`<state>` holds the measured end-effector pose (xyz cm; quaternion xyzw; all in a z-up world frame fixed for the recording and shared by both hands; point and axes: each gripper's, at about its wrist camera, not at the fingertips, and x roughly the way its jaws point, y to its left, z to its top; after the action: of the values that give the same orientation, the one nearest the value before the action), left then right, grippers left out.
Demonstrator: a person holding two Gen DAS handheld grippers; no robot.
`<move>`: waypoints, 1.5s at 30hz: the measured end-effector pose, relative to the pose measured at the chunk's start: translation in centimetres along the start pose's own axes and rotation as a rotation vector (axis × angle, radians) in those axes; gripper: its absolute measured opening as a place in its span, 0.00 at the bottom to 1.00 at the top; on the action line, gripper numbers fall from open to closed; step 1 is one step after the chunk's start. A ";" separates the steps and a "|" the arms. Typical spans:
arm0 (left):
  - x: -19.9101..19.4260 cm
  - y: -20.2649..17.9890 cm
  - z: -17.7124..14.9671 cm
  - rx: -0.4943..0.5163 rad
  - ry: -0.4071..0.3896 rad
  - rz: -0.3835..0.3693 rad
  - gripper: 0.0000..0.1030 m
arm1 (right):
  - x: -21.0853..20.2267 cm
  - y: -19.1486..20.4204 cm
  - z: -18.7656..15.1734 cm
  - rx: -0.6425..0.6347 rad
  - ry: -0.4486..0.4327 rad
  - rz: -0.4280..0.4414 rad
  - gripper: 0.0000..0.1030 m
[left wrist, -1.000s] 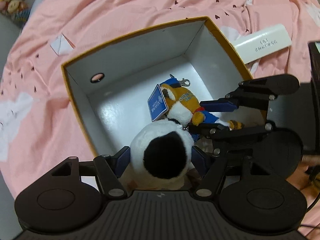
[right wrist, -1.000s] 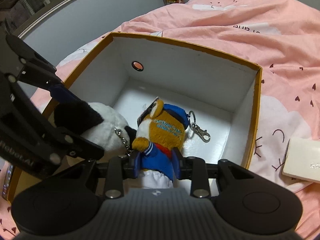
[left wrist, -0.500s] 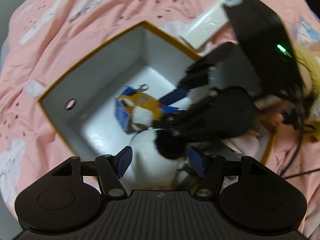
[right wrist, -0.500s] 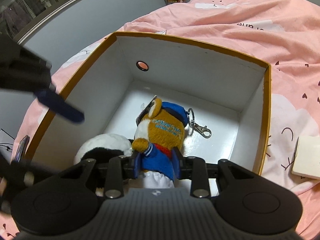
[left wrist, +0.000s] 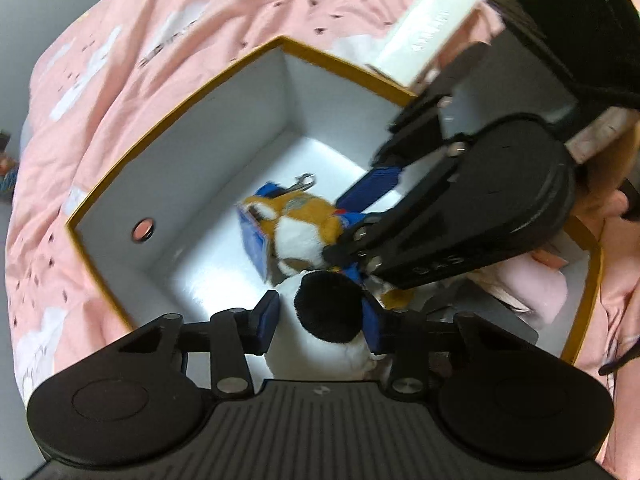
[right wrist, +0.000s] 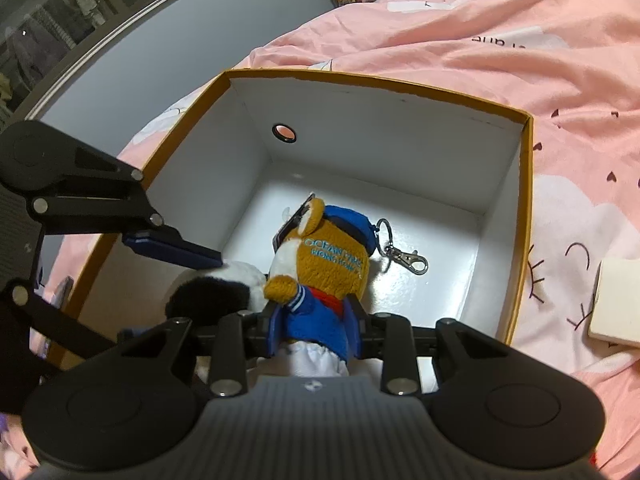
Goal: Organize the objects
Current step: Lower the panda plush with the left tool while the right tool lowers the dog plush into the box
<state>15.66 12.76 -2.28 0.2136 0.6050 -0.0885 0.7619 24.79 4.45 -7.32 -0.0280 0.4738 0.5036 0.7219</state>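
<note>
Both grippers reach steeply down into the box (right wrist: 520,216): the left gripper (left wrist: 320,322) is closing around the panda plush (left wrist: 324,332), the right gripper (right wrist: 314,326) pinches the bear plush (right wrist: 320,276).

The left gripper (left wrist: 320,320) now sits lower in the box (left wrist: 192,108), its jaws closing around the panda plush (left wrist: 324,344).

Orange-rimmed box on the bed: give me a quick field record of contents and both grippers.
container: orange-rimmed white cardboard box, open, on pink bedding
inside: brown plush in blue sailor outfit; black-and-white plush ball
right gripper: shut on the sailor plush
left gripper: jaws closing, plush ball between them
outside: white flat carton beside box
</note>
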 end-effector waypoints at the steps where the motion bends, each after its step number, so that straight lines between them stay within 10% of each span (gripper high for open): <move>1: -0.1 0.4 0.0 -0.030 0.011 0.014 0.45 | 0.0 -0.2 0.1 0.016 0.004 0.009 0.33; 9: -1.2 3.1 -0.4 -0.190 0.030 0.159 0.33 | 0.7 -0.5 0.3 0.131 0.044 0.086 0.33; 28: -0.5 0.7 -0.7 -0.017 -0.005 0.131 0.28 | 3.5 0.6 -0.7 0.186 0.135 0.078 0.33; 45: -2.2 0.8 -2.4 -0.036 -0.093 0.095 0.47 | 1.8 2.9 -0.3 0.038 0.084 -0.009 0.47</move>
<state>13.31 14.19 -0.43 0.2240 0.5598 -0.0513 0.7961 22.43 7.01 -7.52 -0.0375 0.5128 0.4896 0.7042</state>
